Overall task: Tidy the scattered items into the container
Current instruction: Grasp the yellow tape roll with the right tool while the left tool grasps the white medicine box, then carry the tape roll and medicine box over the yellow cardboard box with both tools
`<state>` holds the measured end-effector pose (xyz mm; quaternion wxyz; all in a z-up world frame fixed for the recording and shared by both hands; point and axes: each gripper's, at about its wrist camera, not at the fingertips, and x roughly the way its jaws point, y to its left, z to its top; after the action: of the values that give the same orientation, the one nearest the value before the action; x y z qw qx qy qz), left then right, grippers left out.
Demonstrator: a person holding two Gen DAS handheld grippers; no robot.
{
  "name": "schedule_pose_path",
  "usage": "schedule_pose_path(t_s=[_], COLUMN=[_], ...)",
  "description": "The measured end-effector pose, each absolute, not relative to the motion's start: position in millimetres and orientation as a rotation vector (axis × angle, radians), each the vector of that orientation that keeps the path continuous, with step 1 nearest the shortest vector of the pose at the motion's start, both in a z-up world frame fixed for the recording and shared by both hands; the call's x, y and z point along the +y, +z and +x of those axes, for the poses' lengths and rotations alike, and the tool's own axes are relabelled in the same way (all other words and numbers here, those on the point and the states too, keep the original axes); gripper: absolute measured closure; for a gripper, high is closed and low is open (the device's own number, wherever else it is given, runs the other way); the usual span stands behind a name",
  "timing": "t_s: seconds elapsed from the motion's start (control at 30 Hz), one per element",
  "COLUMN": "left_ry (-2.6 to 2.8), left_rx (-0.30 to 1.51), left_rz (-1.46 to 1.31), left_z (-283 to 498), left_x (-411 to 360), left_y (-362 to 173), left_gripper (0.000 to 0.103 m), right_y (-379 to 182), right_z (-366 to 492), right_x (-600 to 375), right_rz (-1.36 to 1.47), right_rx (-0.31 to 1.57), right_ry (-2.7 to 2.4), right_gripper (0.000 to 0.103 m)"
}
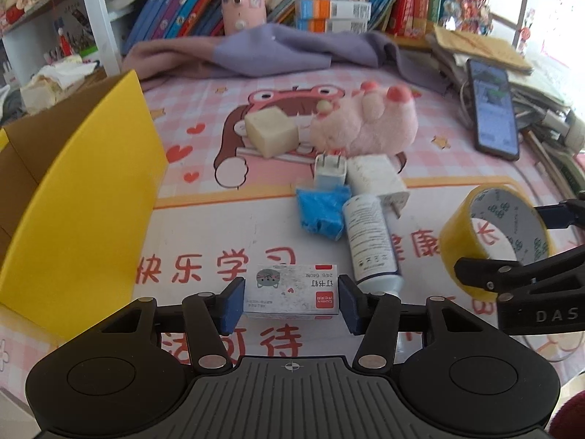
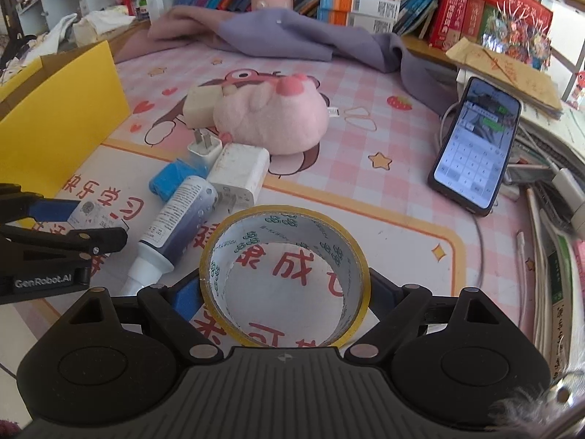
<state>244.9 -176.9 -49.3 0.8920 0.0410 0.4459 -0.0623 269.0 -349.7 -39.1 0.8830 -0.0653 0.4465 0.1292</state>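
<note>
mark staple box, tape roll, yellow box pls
staple box [image 1: 290,289], left wrist view, its printed top face
tape roll [image 2: 285,278], right wrist view, inner cardboard wall, left side
yellow box [image 1: 84,201], left wrist view, its yellow flap

Desk surfaces: mostly plastic, paper, plush.

Mat [image 1: 431,168] smooth, printed, slight sheen. Staple box [image 1: 290,291] matt card, scuffed. Tape roll [image 2: 285,278] glossy yellow film, paper core. Plush toy [image 2: 270,124] fuzzy pink pile. Chargers [image 2: 239,175] white plastic, grubby. Yellow box [image 1: 84,197] matt cardboard.
</note>
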Motion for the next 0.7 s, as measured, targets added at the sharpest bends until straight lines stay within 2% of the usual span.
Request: schedule_pose_path(t_s=[0.7], left_ry=[-0.216], left_rx=[0.785], left_rz=[0.076], left_z=[172.3], left_x=[-139.5], left_y=[-16.3], left_gripper=[0.051], right_y=[-6.9], right_z=[195.4], right_x=[-316.3], right_rz=[-0.123], right_rx=[0.844], right_ry=[0.194], right_gripper=[0.015])
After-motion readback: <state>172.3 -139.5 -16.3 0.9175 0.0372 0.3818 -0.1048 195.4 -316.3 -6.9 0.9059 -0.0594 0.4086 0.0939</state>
